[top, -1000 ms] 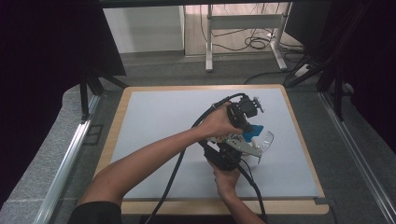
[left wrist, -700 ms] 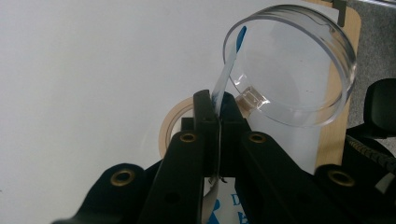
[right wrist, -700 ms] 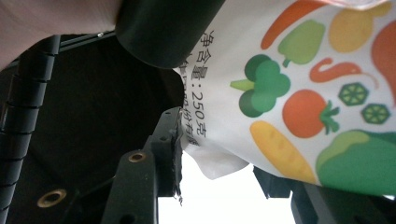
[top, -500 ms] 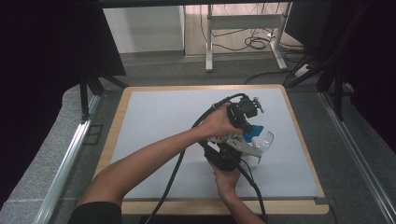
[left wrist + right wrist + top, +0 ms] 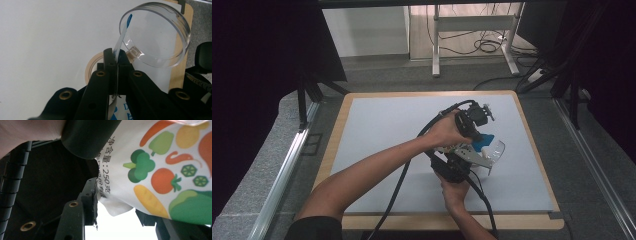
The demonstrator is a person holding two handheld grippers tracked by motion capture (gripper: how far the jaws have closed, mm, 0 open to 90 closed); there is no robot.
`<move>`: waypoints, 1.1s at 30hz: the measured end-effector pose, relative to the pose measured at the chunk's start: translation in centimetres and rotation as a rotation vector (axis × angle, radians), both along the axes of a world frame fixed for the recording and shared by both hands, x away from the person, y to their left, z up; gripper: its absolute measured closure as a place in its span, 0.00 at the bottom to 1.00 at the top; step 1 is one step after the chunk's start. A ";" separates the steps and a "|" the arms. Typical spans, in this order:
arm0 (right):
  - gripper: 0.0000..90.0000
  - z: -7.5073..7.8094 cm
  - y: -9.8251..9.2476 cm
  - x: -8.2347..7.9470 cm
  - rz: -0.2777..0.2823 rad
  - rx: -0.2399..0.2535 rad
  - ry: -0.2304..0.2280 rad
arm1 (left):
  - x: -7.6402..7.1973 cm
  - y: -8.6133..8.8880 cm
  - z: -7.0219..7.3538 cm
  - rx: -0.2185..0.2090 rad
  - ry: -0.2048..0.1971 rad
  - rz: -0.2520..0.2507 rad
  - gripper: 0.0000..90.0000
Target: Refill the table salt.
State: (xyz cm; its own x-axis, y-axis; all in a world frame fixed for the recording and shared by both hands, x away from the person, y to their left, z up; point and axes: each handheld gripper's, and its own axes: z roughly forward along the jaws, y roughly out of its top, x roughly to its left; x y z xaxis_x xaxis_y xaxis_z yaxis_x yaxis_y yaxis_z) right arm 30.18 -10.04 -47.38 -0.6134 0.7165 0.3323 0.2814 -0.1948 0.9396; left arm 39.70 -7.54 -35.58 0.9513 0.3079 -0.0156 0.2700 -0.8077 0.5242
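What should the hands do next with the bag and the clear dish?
Probably tip the bag a little more toward the clear dish. The left tool is shut on the bag's top edge, which already leans over the dish rim; the right tool grips the bag lower down. The dish looks empty.

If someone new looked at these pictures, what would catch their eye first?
Probably the packet printed with bright vegetables, held between the right gripper's jaws near the middle of the white table. Next, the left gripper, shut on the packet's thin edge, just in front of a clear round dish.
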 end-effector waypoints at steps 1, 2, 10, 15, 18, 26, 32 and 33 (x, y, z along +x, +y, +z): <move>0.64 0.0 0.0 0.0 0.001 0.000 0.001 | 0.0 0.0 0.0 0.000 0.000 0.000 1.00; 0.64 0.0 0.0 0.0 0.001 0.000 0.000 | 0.0 0.0 0.0 0.000 0.001 0.000 1.00; 0.64 0.1 0.1 0.1 0.003 -0.004 -0.001 | 0.1 0.1 0.1 0.001 0.001 0.001 1.00; 0.64 0.1 0.2 0.1 0.005 -0.005 0.001 | 0.2 0.2 0.0 -0.002 0.003 0.002 1.00; 0.64 0.1 0.2 0.2 0.003 -0.006 0.001 | 0.2 0.3 0.0 -0.001 0.004 0.002 1.00; 0.64 0.1 0.2 0.1 0.004 -0.009 0.000 | 0.2 0.3 0.0 -0.002 0.006 0.003 1.00; 0.64 0.1 0.2 0.2 0.006 -0.011 0.002 | 0.4 0.3 -0.1 0.000 0.013 0.003 1.00; 0.64 0.1 0.2 0.2 0.006 -0.012 0.002 | 0.4 0.3 -0.1 -0.001 0.012 0.002 1.00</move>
